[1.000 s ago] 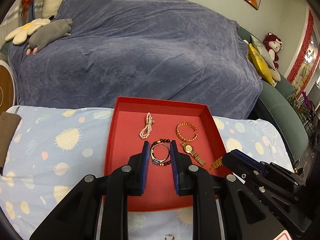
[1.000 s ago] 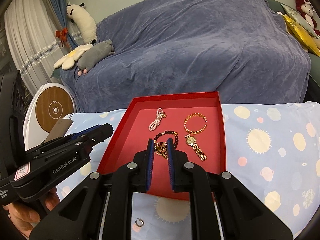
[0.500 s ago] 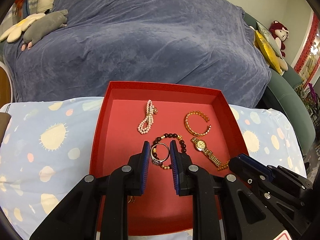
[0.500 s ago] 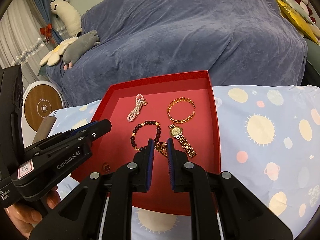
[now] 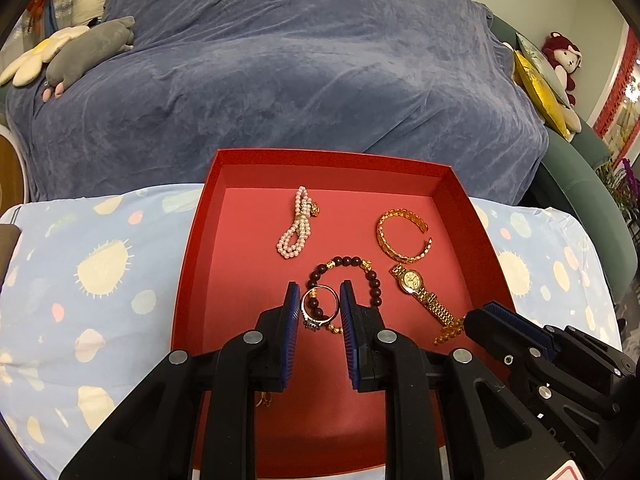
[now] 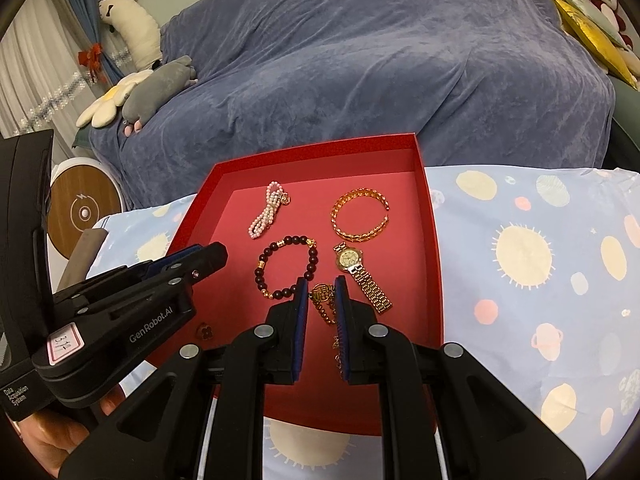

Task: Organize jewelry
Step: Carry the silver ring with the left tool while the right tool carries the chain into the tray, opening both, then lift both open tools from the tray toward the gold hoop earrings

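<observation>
A red tray (image 5: pixel 192 248) (image 6: pixel 434 248) on a patterned blue cloth holds a pearl strand (image 5: pixel 297 224) (image 6: pixel 267 215), a gold bangle (image 5: pixel 402 236) (image 6: pixel 360 216), a gold watch (image 5: pixel 420 292) (image 6: pixel 360 272) and a dark bead bracelet (image 5: pixel 370 276) (image 6: pixel 286 264). My left gripper (image 5: pixel 320 310) is shut on a silver ring (image 5: pixel 319 308) and holds it over the bead bracelet. My right gripper (image 6: pixel 322 300) is shut on a gold chain with a round pendant (image 6: pixel 321 294), just right of the bracelet. It shows in the left wrist view (image 5: pixel 504 316).
A sofa under a blue-grey throw (image 5: pixel 300 80) stands behind the table, with plush toys (image 6: pixel 156 88) on its left. A small dark charm (image 6: pixel 205 332) lies in the tray near the left gripper. A round wooden device (image 6: pixel 82 212) stands at the far left.
Both grippers have moved forward over the tray with their pieces still held. The small ring on the cloth in front of the tray has dropped out of view.
</observation>
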Available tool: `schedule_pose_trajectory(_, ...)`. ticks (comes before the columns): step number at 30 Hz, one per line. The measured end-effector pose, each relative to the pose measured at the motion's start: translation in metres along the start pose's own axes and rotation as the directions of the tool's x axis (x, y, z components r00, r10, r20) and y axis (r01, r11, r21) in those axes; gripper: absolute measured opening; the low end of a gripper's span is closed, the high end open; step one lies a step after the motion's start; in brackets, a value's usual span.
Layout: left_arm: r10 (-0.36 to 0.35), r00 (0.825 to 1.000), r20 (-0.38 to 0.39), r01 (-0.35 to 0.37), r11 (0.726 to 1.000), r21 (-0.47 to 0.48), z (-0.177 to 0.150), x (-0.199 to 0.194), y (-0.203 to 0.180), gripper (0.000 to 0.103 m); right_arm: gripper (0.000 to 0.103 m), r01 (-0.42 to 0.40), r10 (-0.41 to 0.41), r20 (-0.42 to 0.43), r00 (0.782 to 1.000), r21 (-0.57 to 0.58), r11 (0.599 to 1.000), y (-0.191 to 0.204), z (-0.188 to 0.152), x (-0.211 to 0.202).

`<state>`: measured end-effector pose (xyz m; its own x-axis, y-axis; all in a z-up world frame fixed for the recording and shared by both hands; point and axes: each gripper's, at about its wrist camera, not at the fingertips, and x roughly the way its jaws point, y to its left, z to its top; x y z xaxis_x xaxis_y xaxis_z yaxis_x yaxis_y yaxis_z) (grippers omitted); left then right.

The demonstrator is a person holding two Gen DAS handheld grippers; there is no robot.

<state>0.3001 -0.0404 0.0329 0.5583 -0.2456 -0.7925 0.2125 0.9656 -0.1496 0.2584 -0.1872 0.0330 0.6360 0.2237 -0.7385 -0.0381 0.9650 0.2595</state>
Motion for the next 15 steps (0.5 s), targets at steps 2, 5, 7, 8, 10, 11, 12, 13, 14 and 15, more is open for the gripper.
schedule_pose_trajectory(2,0.010,1.000,-0.003,-0.010,1.000,0.002,-0.0004,0.0006,-0.0018,0.018,0.014,0.001,-0.001,0.009,1.000,0.002,1.000,-0.0007,0.0005,-0.0010)
schedule_pose_trajectory(5,0.023,1.000,-0.004,-0.023,1.000,0.012,-0.0024,0.0011,-0.0039,0.020,0.016,0.002,-0.002,0.015,1.000,0.005,1.000,-0.0006,0.0015,-0.0021)
schedule_pose_trajectory(7,0.027,1.000,-0.005,-0.027,1.000,0.009,-0.0028,0.0016,-0.0030,0.021,0.016,0.001,-0.001,0.017,1.000,0.005,1.000,-0.0003,0.0018,-0.0023)
schedule_pose_trajectory(8,0.029,1.000,-0.007,-0.029,1.000,0.007,-0.0026,0.0021,-0.0028,0.021,0.016,0.001,-0.001,0.018,1.000,0.004,1.000,0.0001,0.0019,-0.0024)
schedule_pose_trajectory(10,0.030,1.000,-0.008,-0.030,1.000,0.004,-0.0024,0.0020,-0.0016,0.022,0.016,0.002,-0.002,0.019,1.000,-0.001,1.000,0.0010,0.0022,-0.0029)
schedule_pose_trajectory(11,0.032,0.999,-0.007,-0.032,0.999,0.005,-0.0023,0.0016,-0.0015,0.022,0.016,0.002,-0.002,0.020,1.000,-0.004,1.000,0.0015,0.0022,-0.0030)
schedule_pose_trajectory(12,0.034,0.999,-0.006,-0.034,0.999,0.006,-0.0025,0.0011,-0.0016,0.023,0.016,0.000,0.000,0.020,1.000,-0.005,1.000,0.0021,0.0020,-0.0028)
schedule_pose_trajectory(13,0.036,0.999,-0.004,-0.036,0.999,0.007,-0.0024,0.0003,-0.0016,0.023,0.016,-0.001,0.001,0.021,1.000,-0.006,1.000,0.0023,0.0017,-0.0035)
schedule_pose_trajectory(14,0.037,0.999,-0.003,-0.037,0.999,0.008,-0.0030,-0.0005,-0.0020,0.023,0.016,-0.001,0.001,0.023,1.000,-0.007,1.000,0.0030,0.0017,-0.0042)
schedule_pose_trajectory(15,0.038,0.999,-0.002,-0.038,0.999,0.010,-0.0032,-0.0015,-0.0024,0.023,0.016,-0.002,0.002,0.024,1.000,-0.009,1.000,0.0037,0.0013,-0.0052)
